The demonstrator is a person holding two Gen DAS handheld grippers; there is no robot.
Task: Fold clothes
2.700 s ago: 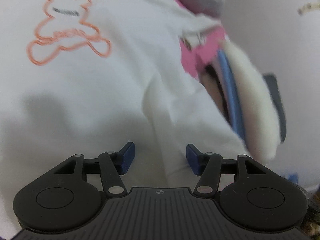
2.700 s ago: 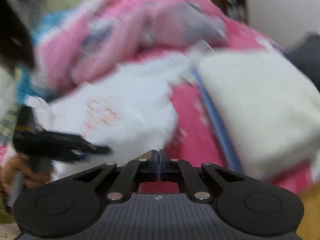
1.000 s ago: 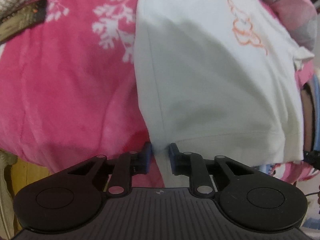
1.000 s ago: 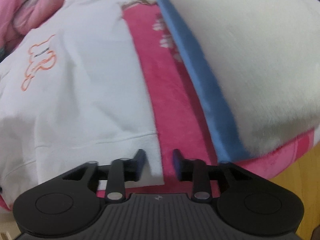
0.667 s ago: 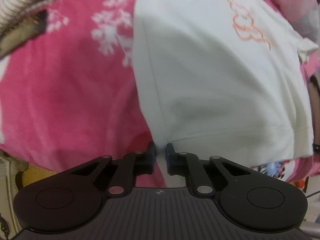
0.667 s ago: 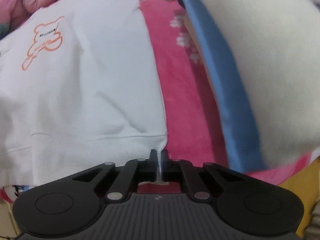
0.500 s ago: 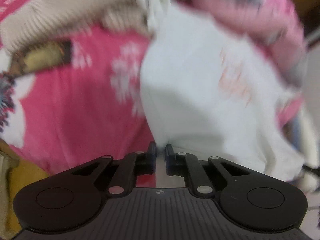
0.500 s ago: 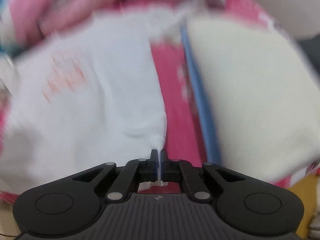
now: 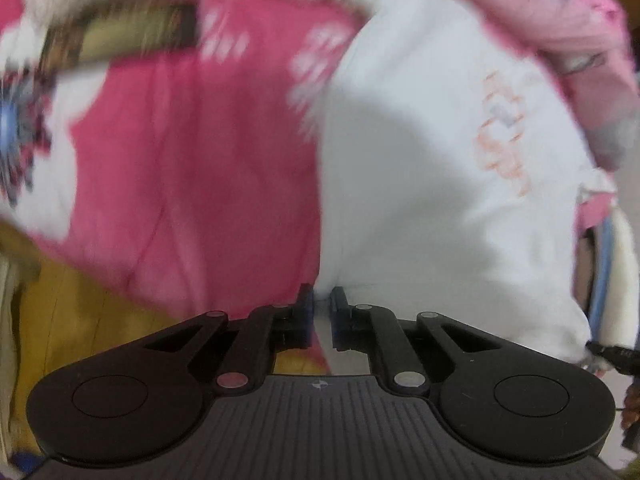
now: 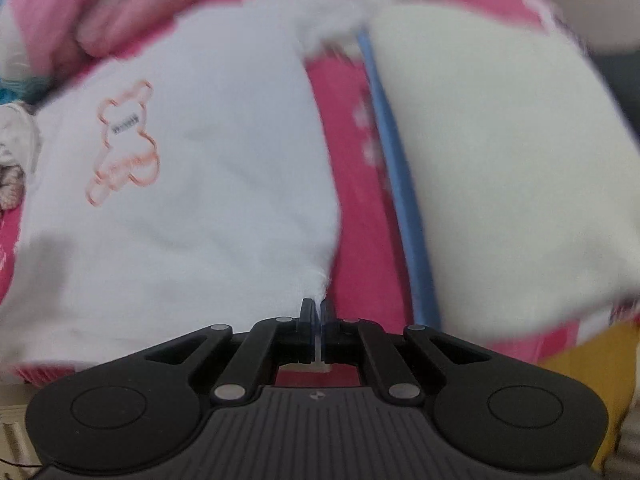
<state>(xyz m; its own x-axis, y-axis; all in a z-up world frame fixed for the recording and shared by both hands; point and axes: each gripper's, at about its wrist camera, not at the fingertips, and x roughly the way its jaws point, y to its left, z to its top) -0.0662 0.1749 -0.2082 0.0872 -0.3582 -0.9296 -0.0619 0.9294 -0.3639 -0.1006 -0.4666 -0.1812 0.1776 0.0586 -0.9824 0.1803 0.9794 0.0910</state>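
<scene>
- Since a second ago: both hem corners lifted off pink blanket (image 10: 356, 208).
- Left tool (image 9: 320, 304), right tool (image 10: 319, 312): clamped on white sweatshirt (image 10: 208, 184).
- Sweatshirt's long axis running away toward collar; fold forward.

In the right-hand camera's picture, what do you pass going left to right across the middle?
White top with an orange bear outline → pink blanket → blue edge strip → cream cushion.

Your left matte-black plastic gripper (image 9: 321, 312): ribbed grey body, round pivot discs, silver rivets on linkage arms, blue pads (image 9: 307, 312) inside fingers. Your right black gripper (image 10: 319, 314): same build, small crosshair mark on body.
</scene>
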